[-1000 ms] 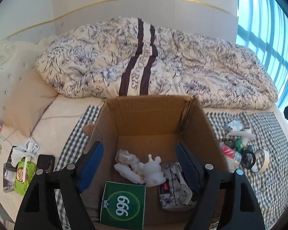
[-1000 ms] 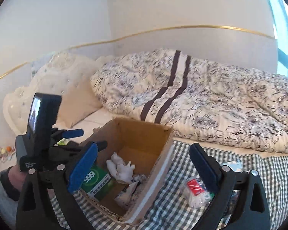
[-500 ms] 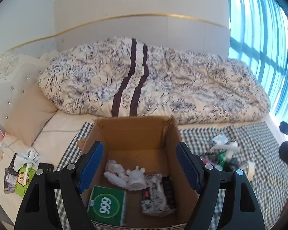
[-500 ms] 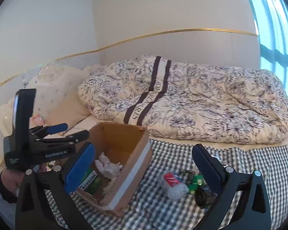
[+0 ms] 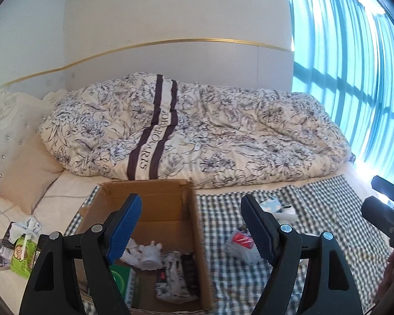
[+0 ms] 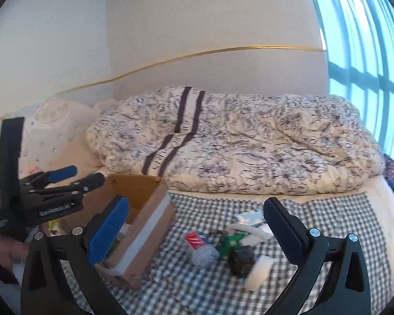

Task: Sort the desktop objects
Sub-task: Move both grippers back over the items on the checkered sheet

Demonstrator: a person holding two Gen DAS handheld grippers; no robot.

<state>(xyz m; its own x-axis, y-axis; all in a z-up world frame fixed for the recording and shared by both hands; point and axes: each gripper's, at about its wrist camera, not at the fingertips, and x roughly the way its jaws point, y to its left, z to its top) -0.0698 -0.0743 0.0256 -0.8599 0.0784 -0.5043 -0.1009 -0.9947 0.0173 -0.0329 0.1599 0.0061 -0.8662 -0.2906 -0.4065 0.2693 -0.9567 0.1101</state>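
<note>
Checked cloth (image 5: pixel 315 204) bears a cardboard box (image 5: pixel 194 225) holding a white figurine (image 5: pixel 151 256); both grippers' fingers spread, empty.

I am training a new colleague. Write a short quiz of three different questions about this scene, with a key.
1. True or false: the left tool is shut on an item.
2. Where is the white figurine? A: in the cardboard box; B: on the checkered cloth; C: on the quilt.
3. What colour is the label on the wrapped packet between the right tool's pads?

Key: 1 false; 2 A; 3 red.
</note>
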